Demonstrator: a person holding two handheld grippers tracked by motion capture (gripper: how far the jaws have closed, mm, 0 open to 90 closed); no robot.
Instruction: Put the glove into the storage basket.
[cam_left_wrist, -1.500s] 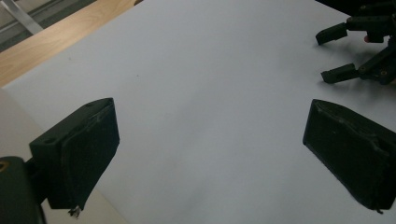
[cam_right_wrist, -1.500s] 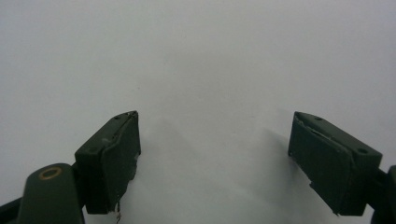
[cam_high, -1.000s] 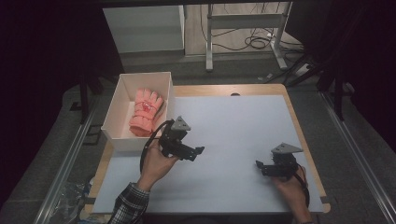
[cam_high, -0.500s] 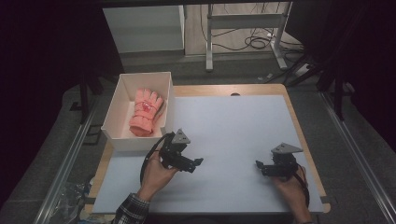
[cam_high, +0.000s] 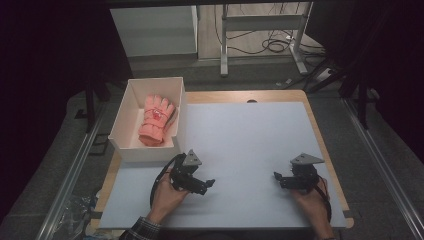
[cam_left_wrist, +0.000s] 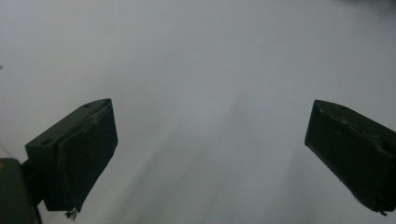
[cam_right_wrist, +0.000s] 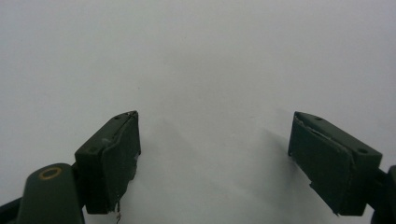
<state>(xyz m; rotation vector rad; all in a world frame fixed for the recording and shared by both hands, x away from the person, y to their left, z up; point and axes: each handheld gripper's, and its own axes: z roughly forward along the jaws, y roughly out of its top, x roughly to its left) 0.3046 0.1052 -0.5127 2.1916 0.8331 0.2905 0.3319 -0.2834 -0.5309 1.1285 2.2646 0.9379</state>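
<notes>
We see both tools, left (cam_high: 209, 184) and right (cam_high: 276, 178), spread wide and empty on the tabletop (cam_high: 240, 135), near the box (cam_high: 150, 154). The glove (cam_high: 155, 120) lies inside it; likely finished, hands just resting.

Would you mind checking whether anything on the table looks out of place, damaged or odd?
Nothing stands out. The pink glove lies flat inside the white box, which sits squarely at the table's left edge. Both the left hand-held gripper and the right hand-held gripper are open over bare tabletop.

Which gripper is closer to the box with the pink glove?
The left gripper. It sits just below the white box holding the pink glove, while the right gripper is far across the table.
</notes>
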